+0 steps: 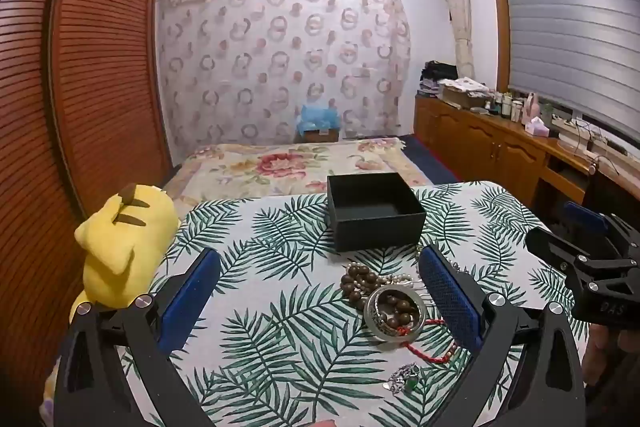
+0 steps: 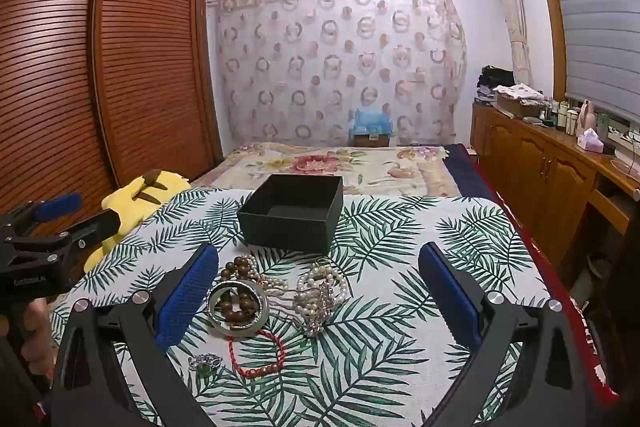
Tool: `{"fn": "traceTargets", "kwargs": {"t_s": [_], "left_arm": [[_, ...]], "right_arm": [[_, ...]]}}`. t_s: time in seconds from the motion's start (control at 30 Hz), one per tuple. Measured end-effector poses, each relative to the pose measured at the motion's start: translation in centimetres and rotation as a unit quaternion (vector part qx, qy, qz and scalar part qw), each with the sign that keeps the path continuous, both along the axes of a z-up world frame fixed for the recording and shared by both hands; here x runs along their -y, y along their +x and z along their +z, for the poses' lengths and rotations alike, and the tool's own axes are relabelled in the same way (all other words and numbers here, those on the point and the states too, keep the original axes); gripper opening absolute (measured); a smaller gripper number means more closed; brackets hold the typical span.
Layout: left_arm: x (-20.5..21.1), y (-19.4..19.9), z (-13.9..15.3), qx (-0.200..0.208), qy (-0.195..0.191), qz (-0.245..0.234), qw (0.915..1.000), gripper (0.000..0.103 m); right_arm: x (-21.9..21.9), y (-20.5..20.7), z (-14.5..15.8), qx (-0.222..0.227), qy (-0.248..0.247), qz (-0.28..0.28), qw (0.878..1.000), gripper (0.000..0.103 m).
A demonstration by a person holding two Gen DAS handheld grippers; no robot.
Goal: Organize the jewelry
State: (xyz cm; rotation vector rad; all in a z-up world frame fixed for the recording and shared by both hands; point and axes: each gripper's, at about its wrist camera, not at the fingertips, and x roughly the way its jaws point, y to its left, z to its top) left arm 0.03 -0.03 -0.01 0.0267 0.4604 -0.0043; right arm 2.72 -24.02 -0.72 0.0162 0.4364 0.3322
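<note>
Both left tongs (image 1: 320, 301) and right tongs (image 2: 319, 301) stand wide, holding nothing; a heap of bead, pearl and silver jewelry (image 2: 276, 297) lies on the leaf-print worktop (image 2: 440, 239); beyond it, an open black square box (image 2: 294, 213).

On my worktop (image 2: 460, 227) the box (image 2: 294, 215) sits toward the far edge, with the heap of jewelry (image 2: 272, 291) just before it. In the heap a bangle (image 2: 238, 307) lies over the wooden beads (image 2: 240, 269), pearls (image 2: 320, 287) to its right, a cord bracelet (image 2: 256, 353) and ring (image 2: 206, 363) nearest me. A plush toy (image 2: 136, 203) lies off the worktop's left edge; the bed (image 2: 340, 163) is behind.
</note>
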Motion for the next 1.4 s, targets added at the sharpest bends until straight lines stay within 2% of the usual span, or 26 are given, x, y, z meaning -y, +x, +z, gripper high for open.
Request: {"fn": "traceTargets", "kwargs": {"t_s": [0.6,0.83,1.4], "left_arm": [[-0.4,0.5,-0.1,0.007,-0.002,0.001,1.0000,0.096],[-0.1,-0.7,1.3,0.011,0.000,0.000,0.9999,0.096],[0.1,-0.9,1.2,0.012,-0.001,0.001,0.9999,0.096]], "right_arm": [[0.0,-0.1,0.0,0.002,0.000,0.000,1.000,0.101],[0.0,-0.1,0.0,0.002,0.001,0.000,1.000,0.101],[0.0,-0.2,0.1,0.003,0.002,0.000,1.000,0.101]]}}
